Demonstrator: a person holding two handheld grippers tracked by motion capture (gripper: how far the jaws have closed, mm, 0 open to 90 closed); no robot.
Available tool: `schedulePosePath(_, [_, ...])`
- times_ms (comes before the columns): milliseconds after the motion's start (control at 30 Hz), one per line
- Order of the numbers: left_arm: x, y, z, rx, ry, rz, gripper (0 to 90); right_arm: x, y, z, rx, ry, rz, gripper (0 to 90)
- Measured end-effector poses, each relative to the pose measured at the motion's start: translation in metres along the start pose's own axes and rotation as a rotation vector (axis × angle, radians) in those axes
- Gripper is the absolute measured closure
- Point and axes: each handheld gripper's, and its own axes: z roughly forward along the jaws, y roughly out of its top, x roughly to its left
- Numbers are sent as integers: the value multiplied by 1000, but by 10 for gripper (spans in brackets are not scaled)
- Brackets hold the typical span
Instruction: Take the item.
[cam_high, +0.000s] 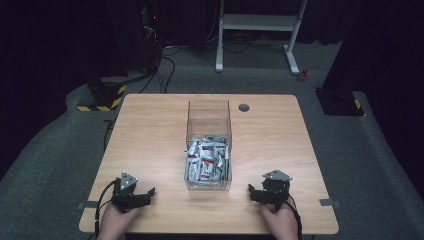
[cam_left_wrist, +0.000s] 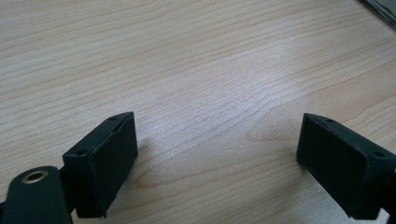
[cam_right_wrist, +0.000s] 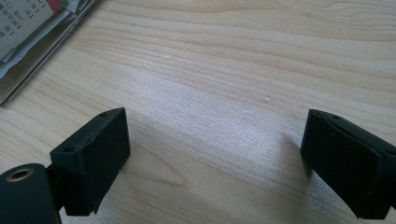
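A light wooden table carries a clear plastic box at its middle, open at the top and about half full of small white and red sachets. At one o'clock from the box a round grey cable grommet sits near the far edge. At seven o'clock the left gripper rests near the front edge, held by a hand, jaws pointing toward the box. At five o'clock the right gripper lies likewise in the other hand. Beyond the table stands a white desk frame.
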Motion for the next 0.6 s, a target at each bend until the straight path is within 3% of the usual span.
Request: schedulePosePath(600, [1,1,0,3,0,-2,133,0,0,-1,2,5,-6,78])
